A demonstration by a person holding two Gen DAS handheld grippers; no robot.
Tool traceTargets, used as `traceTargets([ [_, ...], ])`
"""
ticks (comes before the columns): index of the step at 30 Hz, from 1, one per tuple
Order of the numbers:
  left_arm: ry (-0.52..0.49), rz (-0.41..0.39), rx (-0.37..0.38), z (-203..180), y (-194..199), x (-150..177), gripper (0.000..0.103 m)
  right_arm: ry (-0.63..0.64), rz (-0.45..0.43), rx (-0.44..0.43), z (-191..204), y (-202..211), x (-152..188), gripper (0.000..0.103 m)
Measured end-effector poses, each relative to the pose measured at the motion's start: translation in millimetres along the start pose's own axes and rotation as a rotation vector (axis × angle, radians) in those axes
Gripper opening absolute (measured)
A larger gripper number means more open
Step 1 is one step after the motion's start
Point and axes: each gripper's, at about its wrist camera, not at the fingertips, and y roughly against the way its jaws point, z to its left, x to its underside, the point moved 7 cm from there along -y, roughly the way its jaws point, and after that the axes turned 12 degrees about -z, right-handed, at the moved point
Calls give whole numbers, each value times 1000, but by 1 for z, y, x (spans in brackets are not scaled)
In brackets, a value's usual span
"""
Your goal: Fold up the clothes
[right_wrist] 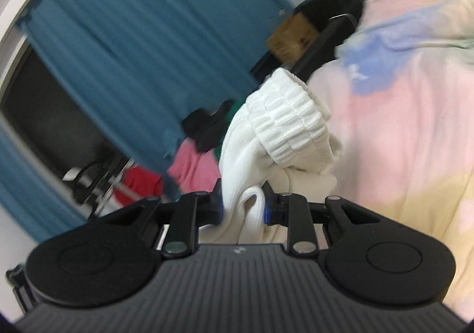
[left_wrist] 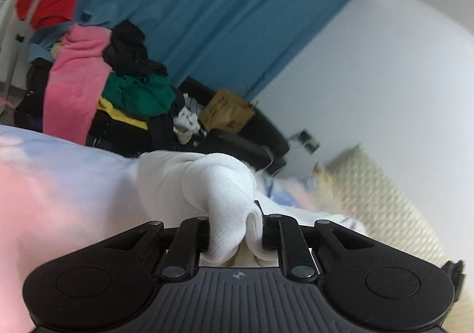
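Both tongs clamped on white ribbed garment, held up off the bedding.
Left gripper (left_wrist: 235, 232) and right gripper (right_wrist: 243, 208) pinch white garment (right_wrist: 284, 122); clothes pile (left_wrist: 130, 81) at 10 o'clock. Judged mid-fold; next needs even tension.

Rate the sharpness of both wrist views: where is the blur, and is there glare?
Left wrist view: left gripper and the white garment in it fairly sharp; blue curtain and clothes pile softened, cream knit at right smeared. Right wrist view: right gripper and ribbed cuff sharp; curtain and pastel fabric motion-blurred. Fisheye bends both; lighting even, no glare.
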Motion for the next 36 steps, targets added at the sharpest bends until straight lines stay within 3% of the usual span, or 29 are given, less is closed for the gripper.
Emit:
traceTargets([
  [5,-76,114,-28,38,-56,76,16,5,82,109,-71,-12,77,27],
  [8,-108,129,-12,71,-45,110,21,-6,105,124,-102,1,124,27],
  [13,-151,156,-48,83,-34,121,36,-76,93,133,-128,15,159,35],
  [17,-199,183,-85,85,-25,125,50,-119,115,189,-129,23,154,39],
  [19,-260,185,-122,71,-16,117,62,-83,132,250,-122,35,146,39],
  [23,-318,168,-156,31,19,90,67,64,145,311,-93,63,120,39],
  [30,-436,42,-118,-53,101,47,84,271,67,199,-15,129,72,39],
  [33,-482,10,-103,-86,141,42,94,324,36,153,14,157,64,39],
  [36,-523,-14,-79,-113,182,43,97,367,8,119,40,186,61,39],
])
